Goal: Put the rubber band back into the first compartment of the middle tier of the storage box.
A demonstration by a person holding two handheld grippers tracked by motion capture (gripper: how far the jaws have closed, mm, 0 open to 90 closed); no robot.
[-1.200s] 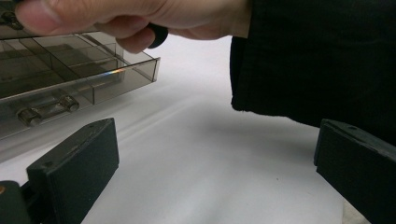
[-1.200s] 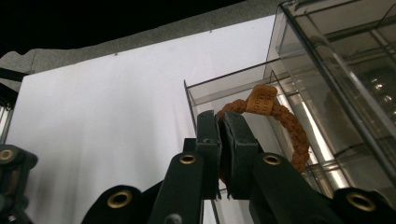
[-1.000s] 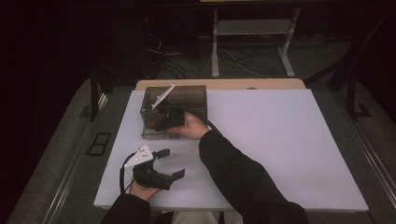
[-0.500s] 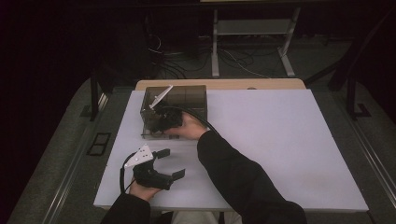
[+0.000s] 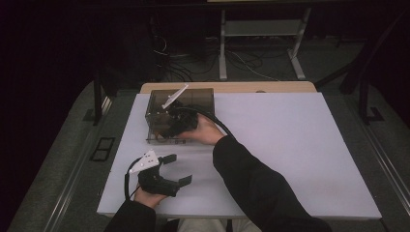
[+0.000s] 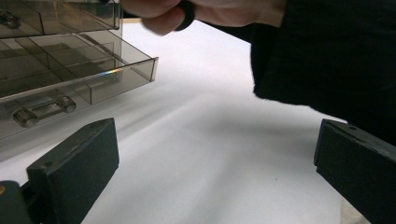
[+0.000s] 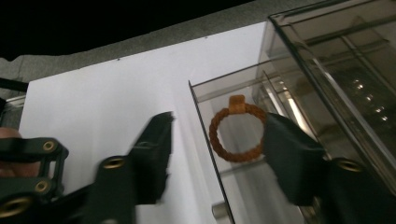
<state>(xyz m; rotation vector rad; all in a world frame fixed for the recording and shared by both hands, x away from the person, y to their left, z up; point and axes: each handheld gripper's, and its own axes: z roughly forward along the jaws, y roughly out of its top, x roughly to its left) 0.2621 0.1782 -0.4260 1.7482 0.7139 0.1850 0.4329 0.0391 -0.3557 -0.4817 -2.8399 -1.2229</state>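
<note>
Inside the pulled-out drawer (image 7: 243,186) of the smoked clear drawer box (image 5: 180,114), we find an orange braided ring (image 7: 236,133) lying flat on the drawer floor, with a small tab at its top. The right hand-held gripper (image 7: 217,154) is just above it; its jaws have just been opening, they stand apart, and the ring lies beyond the gap with no pad touching it. In the high view we see this right hand-held gripper (image 5: 176,126) at the box's front, over the drawer.

The left hand-held gripper (image 5: 175,170) rests near the table's front edge, well apart from the box, jaws wide with nothing between them.

The box stands at the far left of a white table (image 5: 300,159). Around the table we see grey carpet, a tangle of cables (image 5: 169,67) behind it, and a pale metal frame (image 5: 261,43) in an otherwise dark room.

From above, the hand and gripper cover the drawer, so the ring cannot be made out there. One right jaw is motion-blurred. The person's dark sleeve (image 5: 261,188) is cut off at the bottom edge.
</note>
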